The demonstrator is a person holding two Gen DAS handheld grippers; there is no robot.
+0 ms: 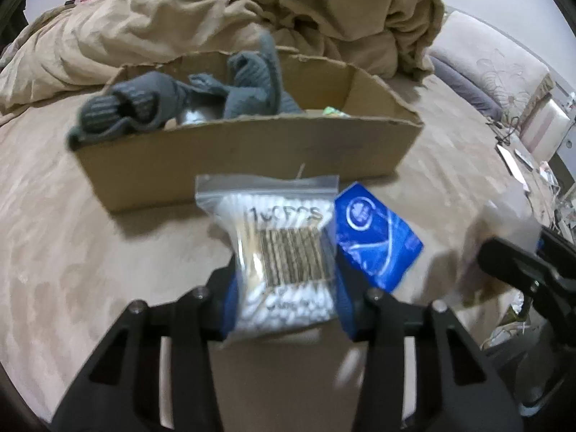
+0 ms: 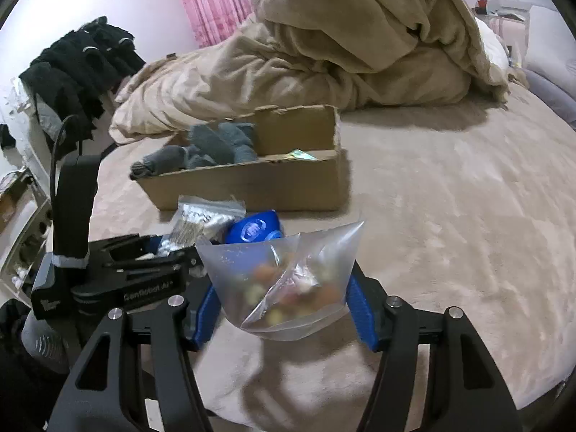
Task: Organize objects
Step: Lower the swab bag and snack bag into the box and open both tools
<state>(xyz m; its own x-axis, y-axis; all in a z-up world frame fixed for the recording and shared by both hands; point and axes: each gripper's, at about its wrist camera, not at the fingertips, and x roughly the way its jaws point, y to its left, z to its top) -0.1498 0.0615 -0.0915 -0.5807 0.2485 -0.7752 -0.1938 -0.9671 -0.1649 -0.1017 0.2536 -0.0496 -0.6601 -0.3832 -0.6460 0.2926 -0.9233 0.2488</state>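
Two tools clamped: left tool (image 1: 286,284) on swab bag (image 1: 277,248), right tool (image 2: 284,309) on candy bag (image 2: 284,280).

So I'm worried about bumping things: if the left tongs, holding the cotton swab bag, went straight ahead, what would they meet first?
Most likely the near wall of the cardboard box, which stands directly ahead of the left tongs and their cotton swab bag. The blue packet lies just right of that line. Depth is hard to judge through the fisheye.
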